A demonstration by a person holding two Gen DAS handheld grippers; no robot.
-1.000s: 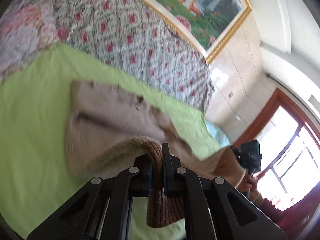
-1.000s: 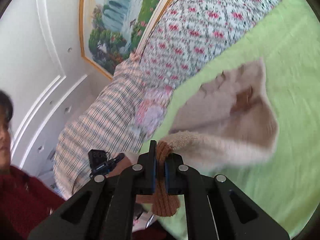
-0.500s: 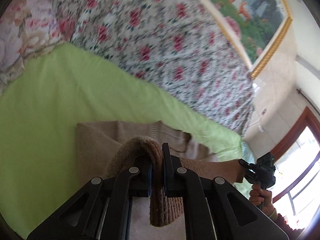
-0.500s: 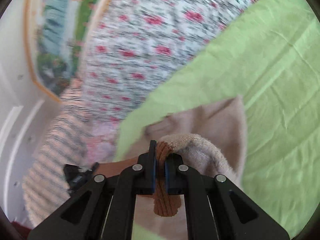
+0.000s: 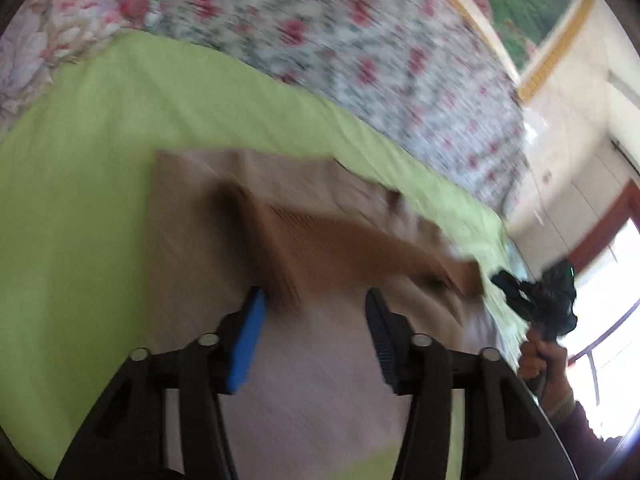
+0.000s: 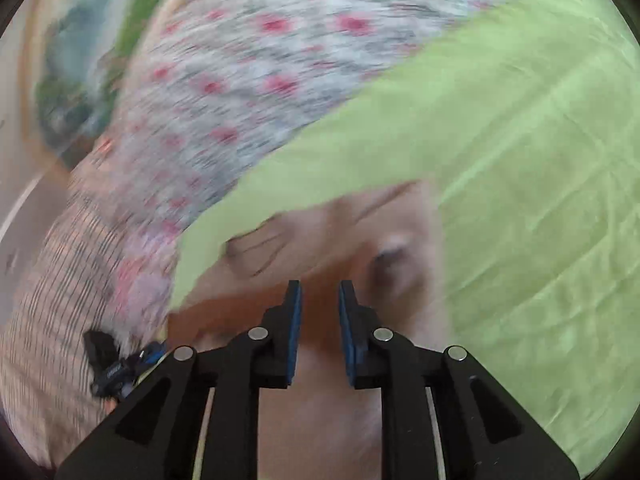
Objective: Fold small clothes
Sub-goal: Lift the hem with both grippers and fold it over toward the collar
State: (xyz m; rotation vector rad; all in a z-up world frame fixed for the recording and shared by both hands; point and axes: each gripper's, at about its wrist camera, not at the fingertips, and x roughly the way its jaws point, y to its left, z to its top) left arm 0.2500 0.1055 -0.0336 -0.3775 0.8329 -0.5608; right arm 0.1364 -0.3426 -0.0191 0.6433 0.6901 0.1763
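On the green bedsheet (image 5: pixel 80 184): beige knit garment (image 5: pixel 208 200), folded over once, further folds outstanding. Left hand-held gripper (image 5: pixel 316 312) and right hand-held gripper (image 6: pixel 320 300) both released, empty.

Home bedroom: green bedsheet (image 5: pixel 100 152), floral quilt (image 5: pixel 360 40), framed painting (image 5: pixel 532 4).

We see a beige knitted garment (image 5: pixel 224 216) with a rust-brown ribbed band (image 5: pixel 344 252) lying on a lime-green sheet (image 5: pixel 80 184). Behind it spreads a white quilt (image 5: pixel 360 52) patterned with red flowers. Our black fingers (image 5: pixel 248 344) carry blue pads. The painting's frame (image 5: pixel 560 44) is gold, and a checked cloth (image 6: pixel 48 304) shows pale pink with dark lines.
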